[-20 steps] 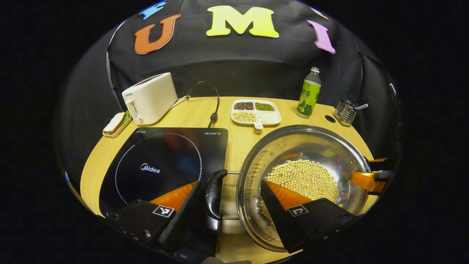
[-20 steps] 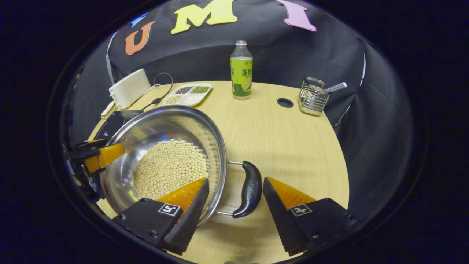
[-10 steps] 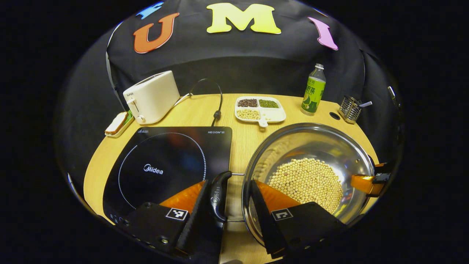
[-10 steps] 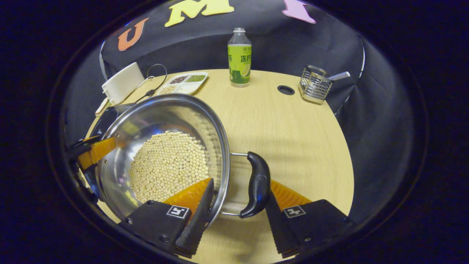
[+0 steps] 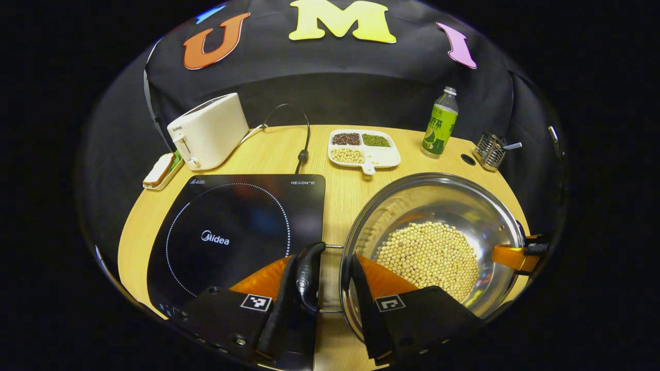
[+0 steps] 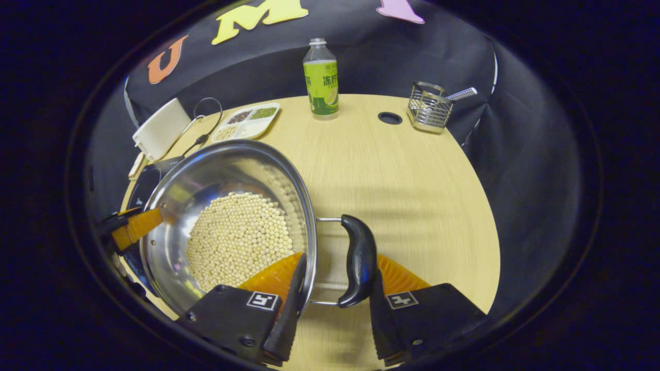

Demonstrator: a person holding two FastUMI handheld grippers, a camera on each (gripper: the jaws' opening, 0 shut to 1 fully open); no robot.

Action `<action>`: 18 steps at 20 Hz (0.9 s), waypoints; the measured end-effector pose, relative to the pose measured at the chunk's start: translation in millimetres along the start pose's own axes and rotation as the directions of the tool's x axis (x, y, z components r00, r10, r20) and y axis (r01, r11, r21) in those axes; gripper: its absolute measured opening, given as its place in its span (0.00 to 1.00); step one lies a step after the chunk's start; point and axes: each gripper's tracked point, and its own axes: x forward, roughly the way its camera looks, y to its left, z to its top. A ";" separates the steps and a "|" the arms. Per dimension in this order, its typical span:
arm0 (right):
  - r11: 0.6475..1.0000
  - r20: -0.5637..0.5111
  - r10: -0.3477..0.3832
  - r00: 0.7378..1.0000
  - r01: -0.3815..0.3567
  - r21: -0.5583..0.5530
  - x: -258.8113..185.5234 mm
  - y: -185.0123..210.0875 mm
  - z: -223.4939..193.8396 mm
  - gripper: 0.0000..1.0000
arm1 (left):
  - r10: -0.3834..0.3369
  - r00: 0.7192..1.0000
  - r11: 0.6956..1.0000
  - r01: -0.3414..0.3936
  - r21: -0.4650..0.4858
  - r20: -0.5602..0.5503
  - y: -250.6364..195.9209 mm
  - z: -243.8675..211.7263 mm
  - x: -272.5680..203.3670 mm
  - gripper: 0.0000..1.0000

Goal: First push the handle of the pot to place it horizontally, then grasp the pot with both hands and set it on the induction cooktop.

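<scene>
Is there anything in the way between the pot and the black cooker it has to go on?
Nothing visible. The pot sits right beside the induction cooktop, with bare table between them. The toaster and bean tray stand farther back, off that path.

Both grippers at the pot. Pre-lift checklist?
1. Left handle lying horizontal: ok.
2. Right handle lying horizontal: ok.
3. Left gripper jaws straddle handle and pot wall, one finger inside: ok. Firm clamp: cannot tell.
4. Right gripper jaws straddle handle and wall likewise: ok. Firm clamp: cannot tell.
5. Induction cooktop glass bare, beside the pot: ok.
6. Soybeans sit well below the rim, so a spill looks unlikely if the pot is kept level: ok.
</scene>
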 end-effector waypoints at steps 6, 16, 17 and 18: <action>0.999 0.039 0.002 0.999 -0.004 0.041 -27.0 10.2 4.6 0.59 | -0.008 0.998 0.999 0.006 0.037 0.058 6.6 21.2 -23.2 0.58; 0.999 0.088 0.020 0.996 -0.024 0.045 -65.1 62.6 9.8 0.59 | 0.010 0.994 0.999 -0.014 0.040 0.109 57.7 34.5 -60.7 0.58; 0.999 0.091 0.024 0.996 -0.028 0.044 -67.4 69.5 8.6 0.59 | 0.015 0.994 0.999 -0.019 0.042 0.111 64.8 34.0 -63.9 0.58; 0.998 0.091 0.028 0.995 -0.032 0.045 -69.9 77.7 7.3 0.59 | 0.018 0.993 0.999 -0.023 0.041 0.115 71.9 33.7 -66.8 0.58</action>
